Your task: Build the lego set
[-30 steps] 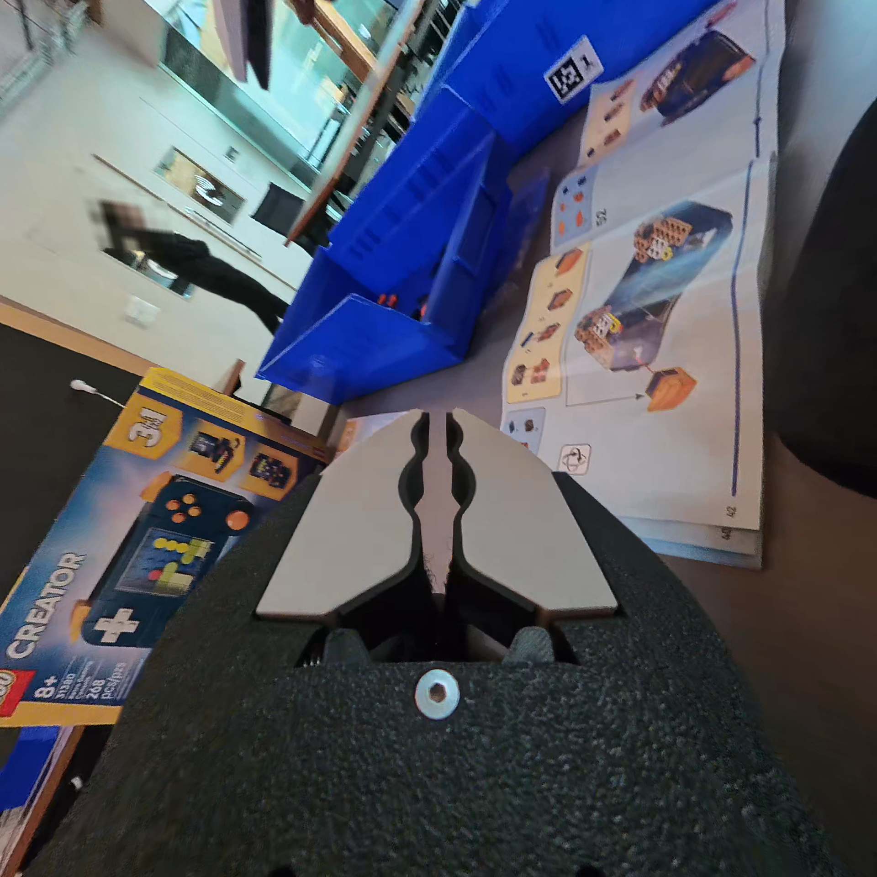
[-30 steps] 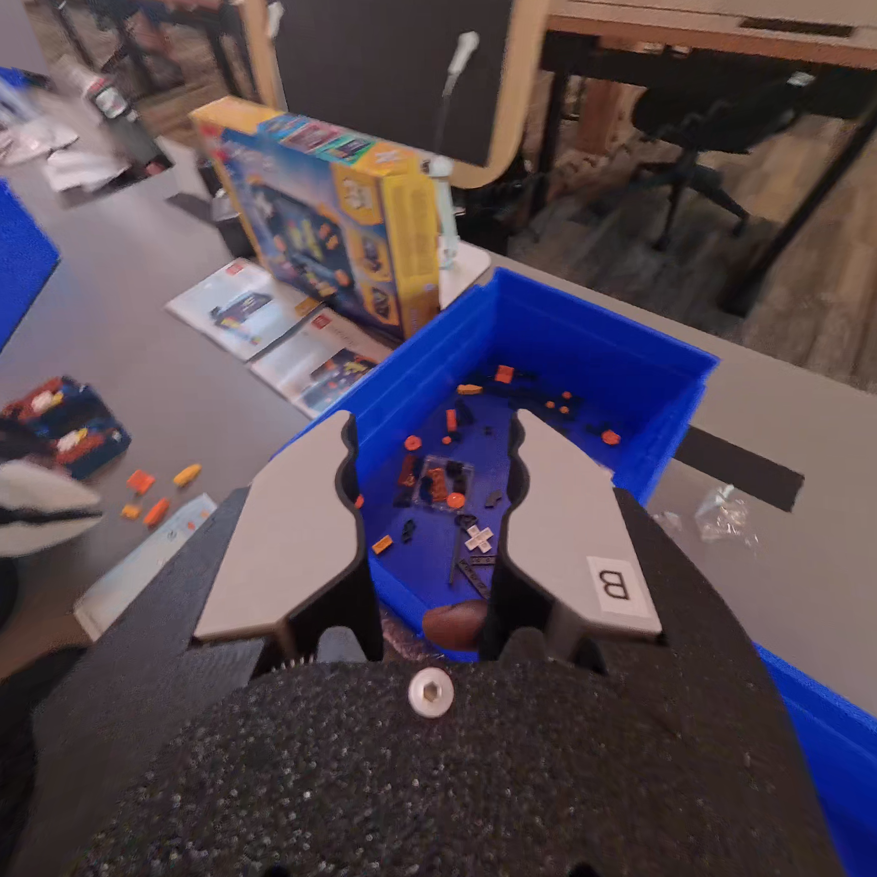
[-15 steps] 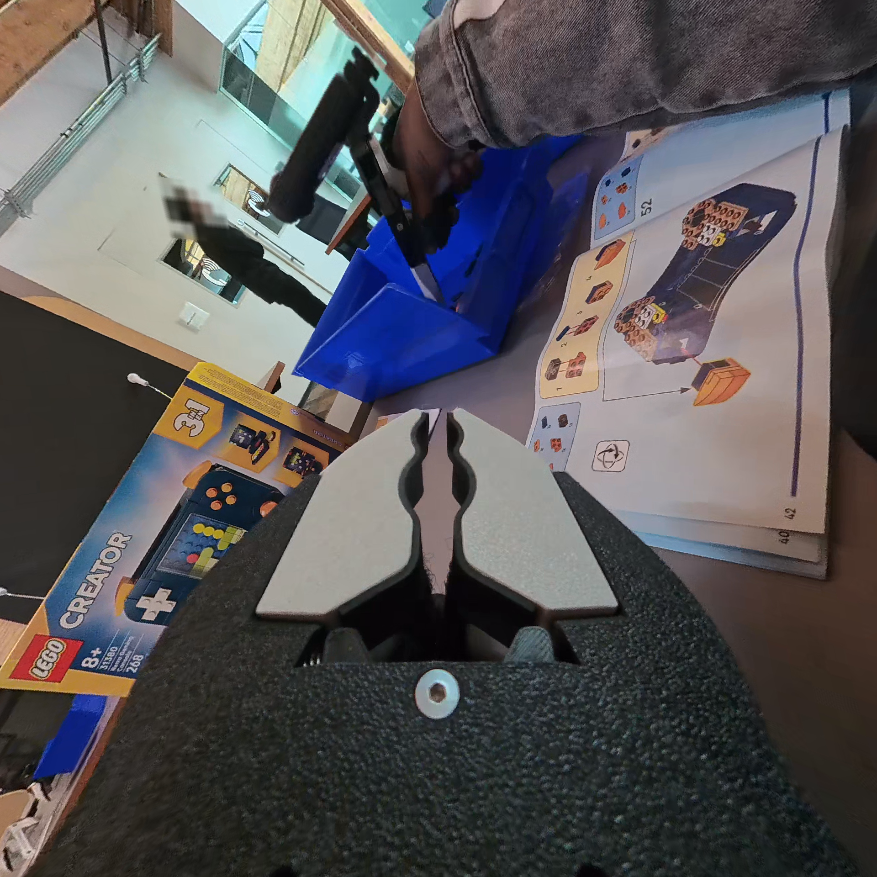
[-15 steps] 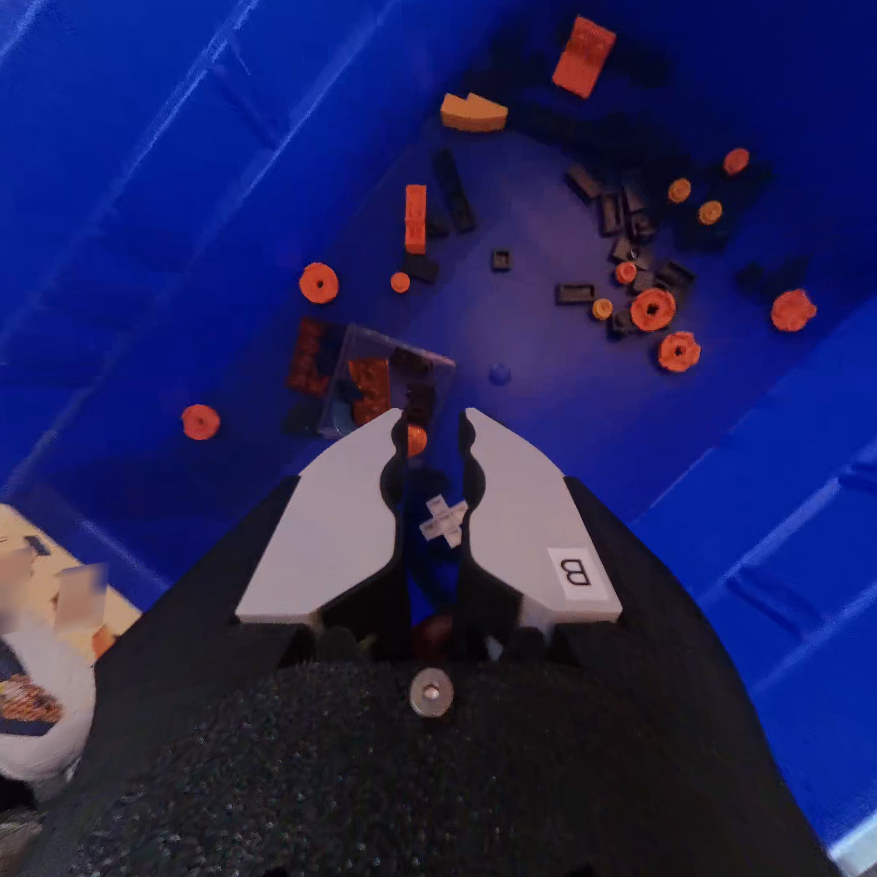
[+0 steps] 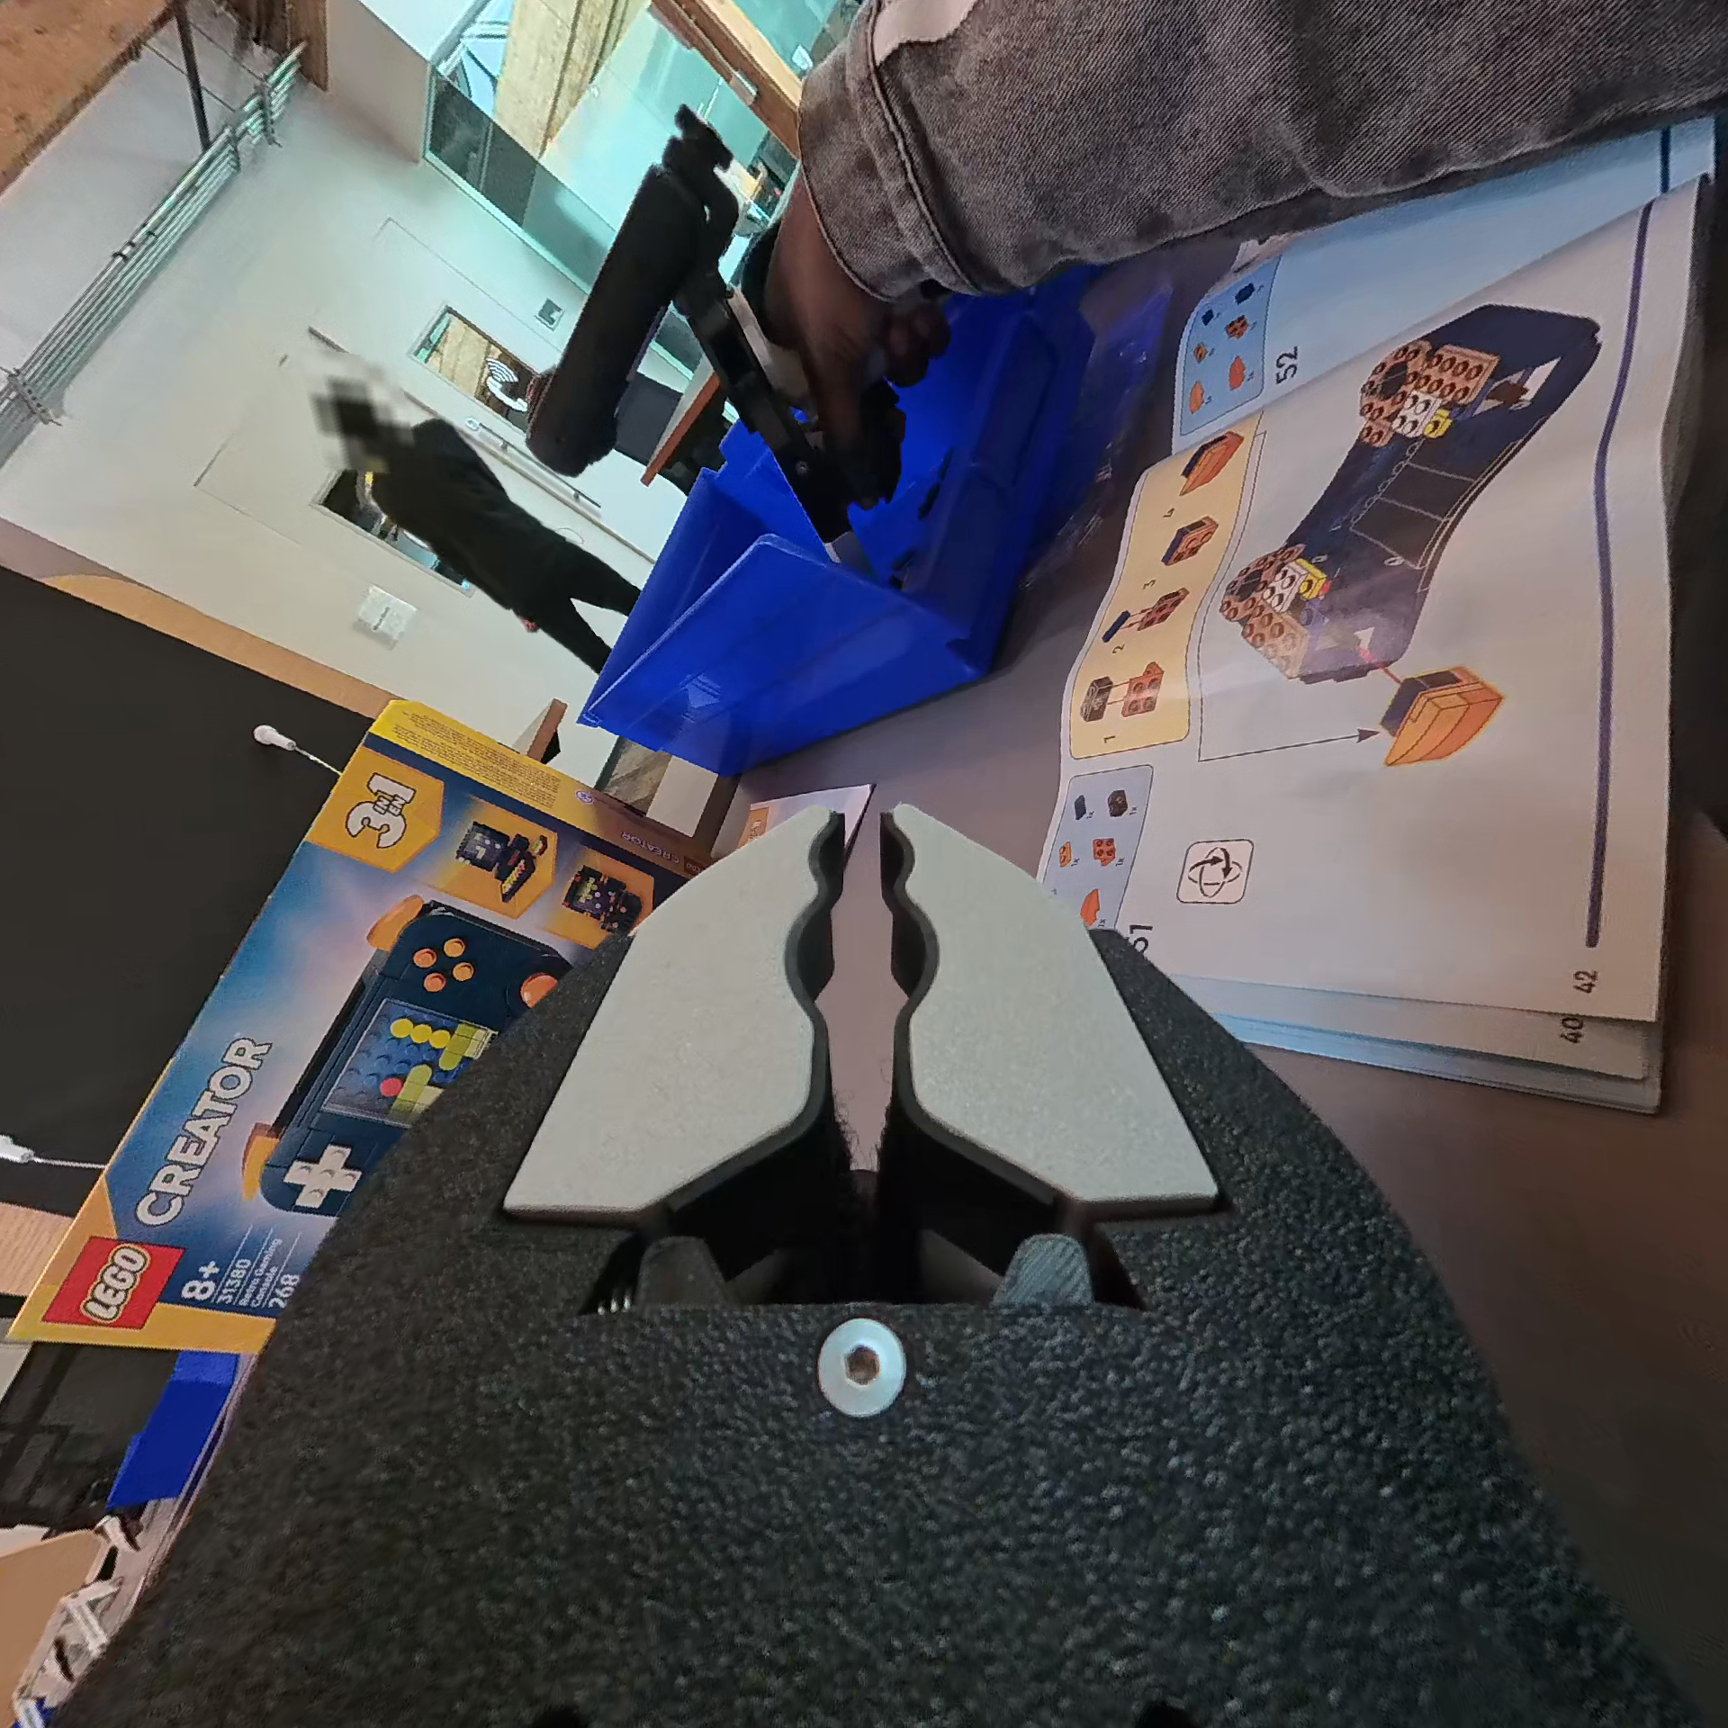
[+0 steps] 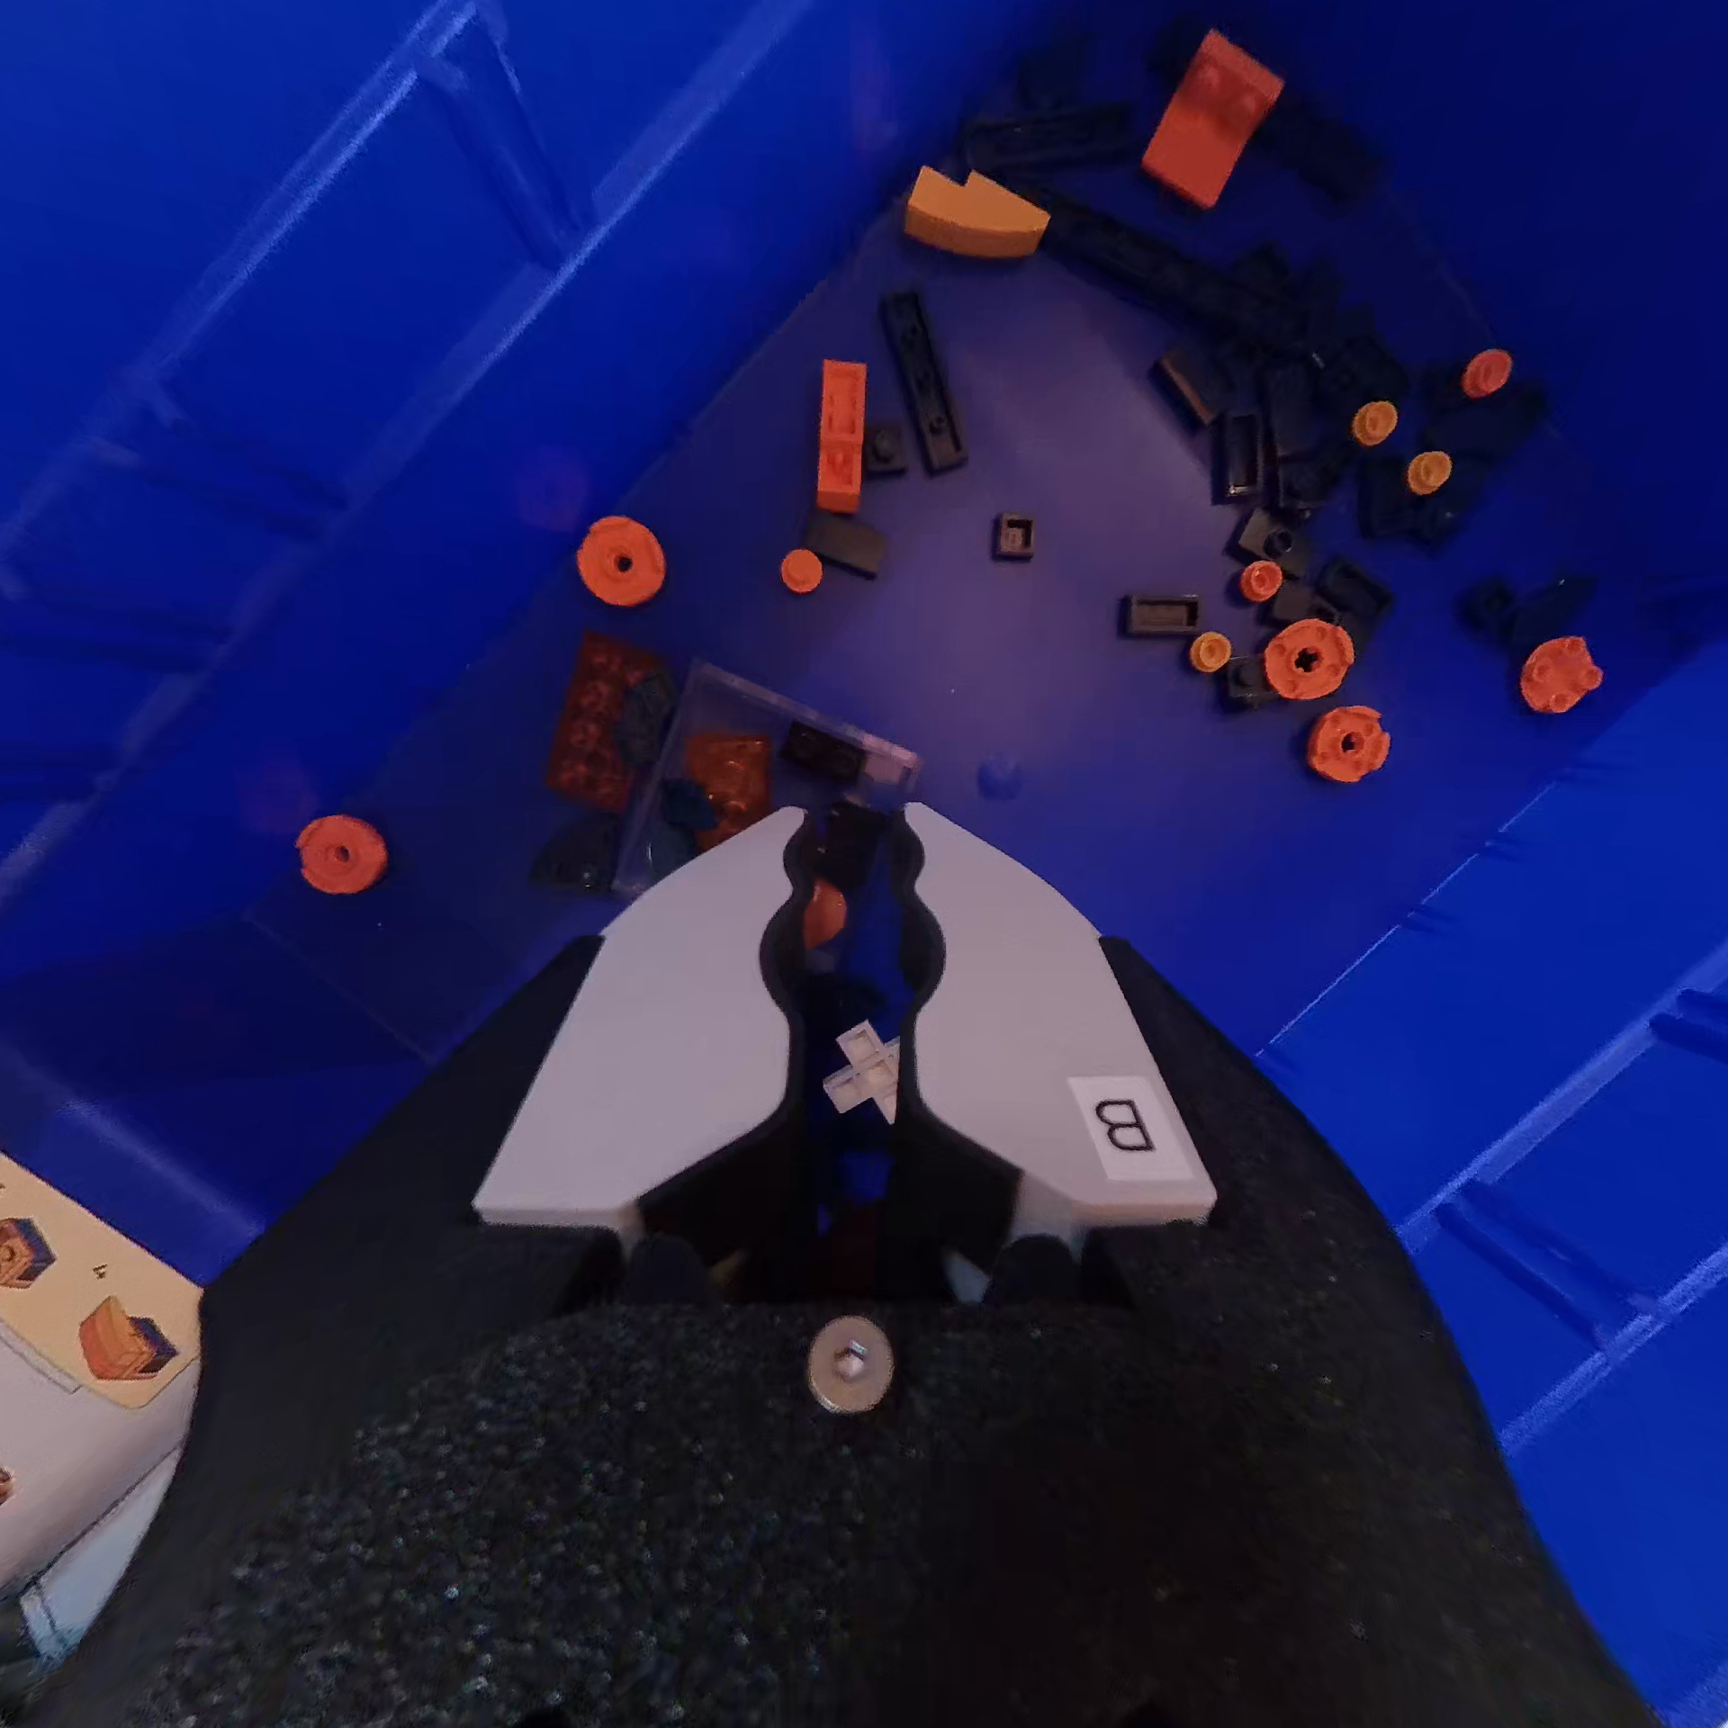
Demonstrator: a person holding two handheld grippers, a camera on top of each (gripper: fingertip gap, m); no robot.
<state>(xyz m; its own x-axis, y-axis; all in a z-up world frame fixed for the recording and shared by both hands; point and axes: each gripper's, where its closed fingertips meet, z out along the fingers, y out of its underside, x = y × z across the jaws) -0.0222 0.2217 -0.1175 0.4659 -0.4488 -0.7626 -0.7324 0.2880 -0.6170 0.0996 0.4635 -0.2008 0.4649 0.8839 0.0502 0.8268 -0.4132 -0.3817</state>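
My left fingers [image 5: 711,1010] are drawn nearly together, with only a thin slit between them and nothing in it. The left gripper [image 5: 860,823] hangs tilted over the grey surface [image 5: 935,767]. Off its left fingertip stands a yellow-and-blue cardboard toy-brick box [image 5: 280,982], which carries a red brand logo, printed lettering and pictures of a handheld game console. Off its right fingertip an open paper instruction booklet [image 5: 1403,842] lies flat, showing building steps and page numbers. Straight ahead of the tips sits a blue plastic bin [image 5: 776,636]. A hand in a grey denim sleeve [image 5: 1122,112] reaches down into it. A person in dark clothes [image 5: 468,505] stands far off beyond the bin.

The right gripper [image 6: 851,818] is down inside that bin, and its fingers are clenched on a small black brick [image 6: 846,837], which fills the gap at the tips. Just ahead and to the left of the tips lies a clear square plate [image 6: 748,748], resting over dark and orange pieces. Between the fingers, nearer the wrist, I can see a small round orange piece [image 6: 823,912] and a white cross-shaped piece [image 6: 865,1066] on the bin floor. More orange round studs and black plates are scattered ahead and to the right. The right finger carries a white sticker [image 6: 1127,1122] with a single printed letter.
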